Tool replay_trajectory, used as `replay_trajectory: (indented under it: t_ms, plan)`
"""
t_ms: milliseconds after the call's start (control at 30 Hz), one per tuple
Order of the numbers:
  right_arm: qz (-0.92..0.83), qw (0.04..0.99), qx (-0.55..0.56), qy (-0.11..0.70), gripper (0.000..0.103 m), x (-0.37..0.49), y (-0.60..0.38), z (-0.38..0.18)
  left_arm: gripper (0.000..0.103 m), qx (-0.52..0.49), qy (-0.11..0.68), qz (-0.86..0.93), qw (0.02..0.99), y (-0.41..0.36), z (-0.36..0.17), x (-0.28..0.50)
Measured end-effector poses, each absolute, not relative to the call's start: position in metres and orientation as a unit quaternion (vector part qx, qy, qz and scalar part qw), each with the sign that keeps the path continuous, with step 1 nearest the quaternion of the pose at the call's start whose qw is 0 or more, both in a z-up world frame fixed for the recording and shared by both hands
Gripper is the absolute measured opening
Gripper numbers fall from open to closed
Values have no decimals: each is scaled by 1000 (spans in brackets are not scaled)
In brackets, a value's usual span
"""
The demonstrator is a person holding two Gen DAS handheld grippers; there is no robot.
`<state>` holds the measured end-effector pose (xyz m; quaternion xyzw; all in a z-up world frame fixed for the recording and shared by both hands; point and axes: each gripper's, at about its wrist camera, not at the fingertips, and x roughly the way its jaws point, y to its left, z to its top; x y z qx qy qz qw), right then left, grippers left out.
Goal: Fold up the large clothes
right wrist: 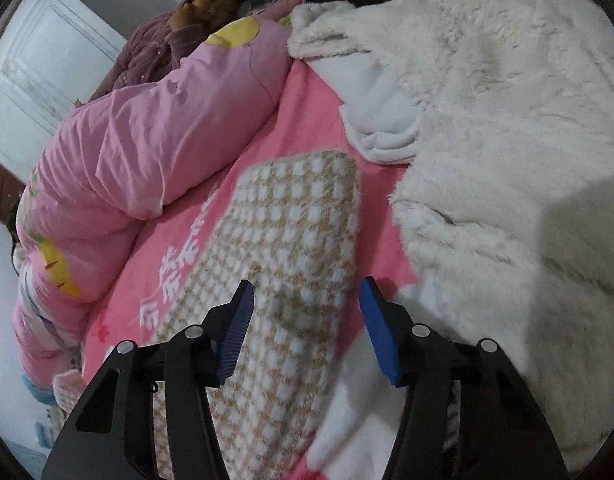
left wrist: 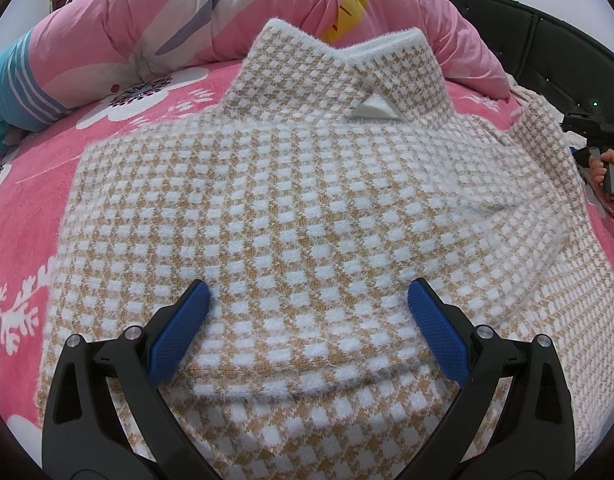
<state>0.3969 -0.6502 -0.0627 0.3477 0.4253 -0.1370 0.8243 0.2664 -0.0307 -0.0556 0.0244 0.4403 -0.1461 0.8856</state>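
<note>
A bright pink bedsheet (left wrist: 35,216) with white flowers covers the bed. A puffy pink quilt (left wrist: 119,28) lies bunched across the top of the frame, a yellow carrot print (left wrist: 349,10) on it. At upper left in the right view stands a white door (right wrist: 39,80).
</note>
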Motion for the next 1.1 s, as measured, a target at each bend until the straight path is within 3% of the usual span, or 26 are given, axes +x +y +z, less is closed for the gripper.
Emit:
replay_trajectory:
  t_ms: [100, 267, 333, 800, 1100]
  plan:
    - [-145, 823, 325, 443, 53, 407, -647, -67, 97, 25, 440, -146, 886, -31, -56, 266]
    - [-170, 834, 295, 434, 23, 403, -640, -59, 97, 25, 440, -146, 886, -30, -56, 265]
    - [-178, 847, 272, 420, 21, 397, -633, -46, 97, 25, 440, -147, 886, -29, -57, 264]
    - [-140, 943, 179, 244, 18, 269, -543, 149, 97, 26, 439, -147, 886, -30, -56, 266]
    - [-119, 959, 159, 203, 18, 223, -482, 206, 96, -18, 392, -149, 908, -19, -28, 259]
